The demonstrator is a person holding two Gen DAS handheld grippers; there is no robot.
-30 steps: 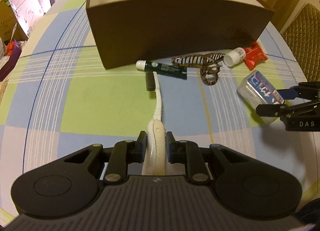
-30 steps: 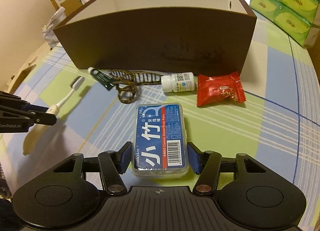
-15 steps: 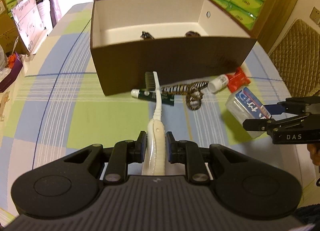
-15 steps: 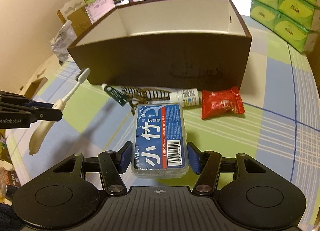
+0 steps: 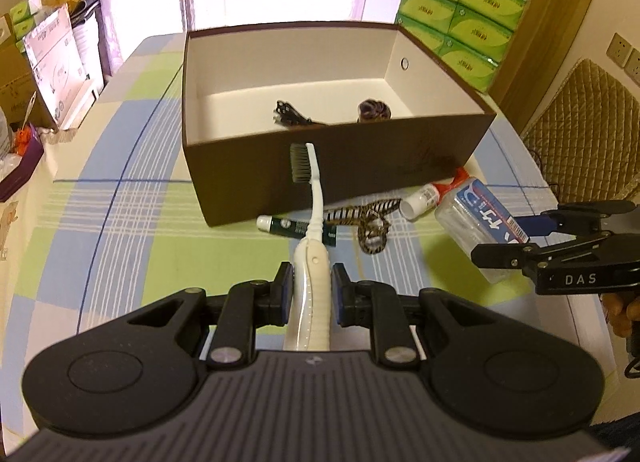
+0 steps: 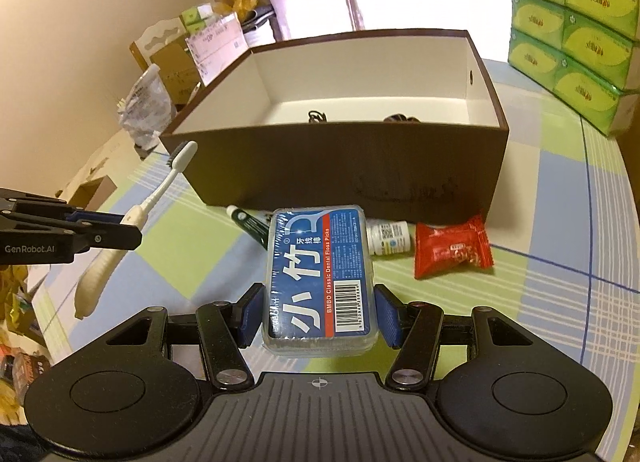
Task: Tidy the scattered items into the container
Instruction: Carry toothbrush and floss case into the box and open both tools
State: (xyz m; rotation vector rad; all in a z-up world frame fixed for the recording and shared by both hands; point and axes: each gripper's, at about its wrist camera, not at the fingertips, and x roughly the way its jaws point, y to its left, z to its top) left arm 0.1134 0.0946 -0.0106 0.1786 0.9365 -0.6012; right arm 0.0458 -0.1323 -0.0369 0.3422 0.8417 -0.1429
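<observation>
Both loads airborne short of the box [image 5: 336, 177], which lies straight ahead: left gripper [image 5: 310, 290] pinches toothbrush [image 5: 314, 197] handle, long axis pointing boxward (head over near wall); right gripper [image 6: 318, 312] clamps floss case [image 6: 320, 274]

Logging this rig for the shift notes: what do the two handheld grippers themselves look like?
Both are matte black, with linkage fingers on silver pivot pins, blue pads and a ribbed dark-grey body flanked by round discs. The left gripper carries white "GenRobot.AI" lettering on its side; the right gripper reads "DAS". No sleeves show.
</observation>
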